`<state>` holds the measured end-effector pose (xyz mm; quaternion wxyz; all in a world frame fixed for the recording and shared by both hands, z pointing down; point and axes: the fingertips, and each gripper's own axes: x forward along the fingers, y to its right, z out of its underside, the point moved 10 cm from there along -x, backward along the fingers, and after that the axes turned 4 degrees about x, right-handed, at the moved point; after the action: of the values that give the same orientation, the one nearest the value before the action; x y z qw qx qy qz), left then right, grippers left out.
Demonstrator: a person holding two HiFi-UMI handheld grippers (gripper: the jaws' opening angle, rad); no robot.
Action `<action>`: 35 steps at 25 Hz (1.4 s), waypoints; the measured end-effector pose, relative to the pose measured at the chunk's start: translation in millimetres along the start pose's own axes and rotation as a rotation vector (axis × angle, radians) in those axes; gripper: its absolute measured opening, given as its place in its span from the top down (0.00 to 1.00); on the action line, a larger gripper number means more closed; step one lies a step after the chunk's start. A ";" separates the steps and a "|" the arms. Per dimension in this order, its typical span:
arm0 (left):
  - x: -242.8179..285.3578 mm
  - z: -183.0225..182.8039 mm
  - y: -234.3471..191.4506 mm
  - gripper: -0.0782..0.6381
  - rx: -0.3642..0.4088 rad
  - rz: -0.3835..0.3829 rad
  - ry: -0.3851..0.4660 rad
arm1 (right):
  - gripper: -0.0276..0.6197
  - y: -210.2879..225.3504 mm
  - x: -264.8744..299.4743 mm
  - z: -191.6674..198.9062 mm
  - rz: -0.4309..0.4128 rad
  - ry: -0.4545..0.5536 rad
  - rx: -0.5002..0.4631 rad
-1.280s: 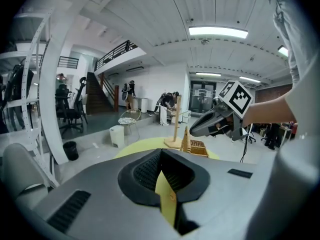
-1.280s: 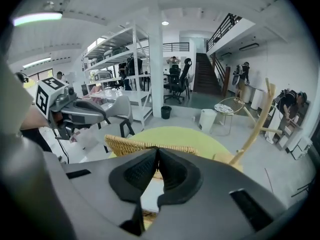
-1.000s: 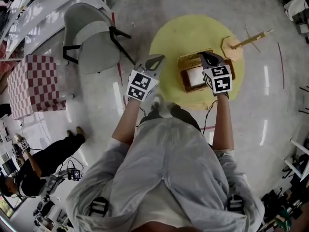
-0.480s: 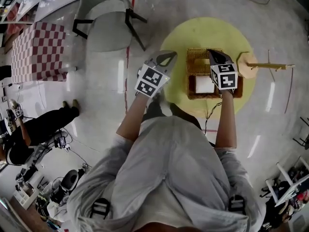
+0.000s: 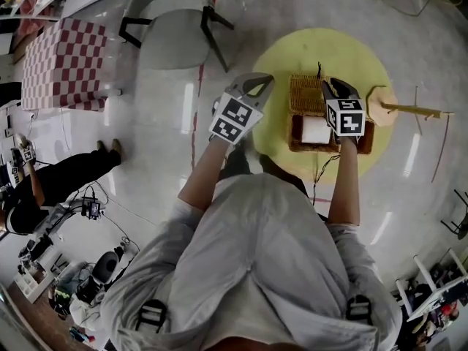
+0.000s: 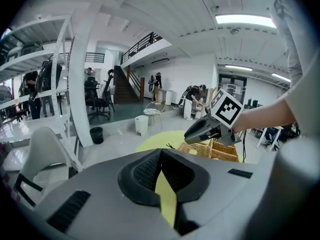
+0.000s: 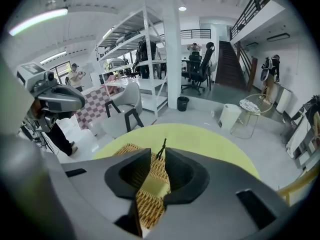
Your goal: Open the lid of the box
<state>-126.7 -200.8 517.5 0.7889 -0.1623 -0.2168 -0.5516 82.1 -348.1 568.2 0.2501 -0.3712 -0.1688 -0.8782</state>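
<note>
Box [image 5: 307,148]: one, wicker, on yellow worktop [image 5: 292,50]
Lid [image 5: 306,93]: one, open
Left gripper [image 5: 257,82]: jaws together, empty
Right gripper [image 5: 336,86]: jaws just opened, apart, gripping nothing

table [image 5: 281,53]: plain pale yellow on my screen
box [image 5: 305,95]: golden-brown wicker weave
box lining [image 5: 316,131]: white, no pattern I can make out
cloth [image 5: 62,64], far left: red-and-white check
chair [image 5: 164,42], far left of the table: pale grey seat, black legs
wooden stand [image 5: 409,109], right: light tan
floor [image 5: 409,189]: glossy light grey
shirt [image 5: 256,254], near: plain light grey
</note>
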 end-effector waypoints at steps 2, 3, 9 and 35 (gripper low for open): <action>-2.6 -1.0 -0.1 0.85 0.006 0.010 0.005 | 0.79 -2.1 -7.6 -0.3 0.014 0.015 0.009; -4.2 -1.5 -0.2 0.85 0.008 0.016 0.008 | 0.79 -3.9 -12.5 -1.1 0.023 0.028 0.014; -17.5 -9.5 0.6 0.85 0.032 0.064 0.041 | 0.88 -22.4 -57.5 -7.5 0.128 0.129 0.020; -92.8 -103.2 2.2 0.85 0.244 0.222 0.316 | 0.92 -123.1 -265.7 -33.4 0.531 0.507 0.039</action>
<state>-135.4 -176.9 381.0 0.8828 -0.0001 -0.1366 -0.4495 152.9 -180.0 336.7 0.5100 -0.1678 -0.0158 -0.8435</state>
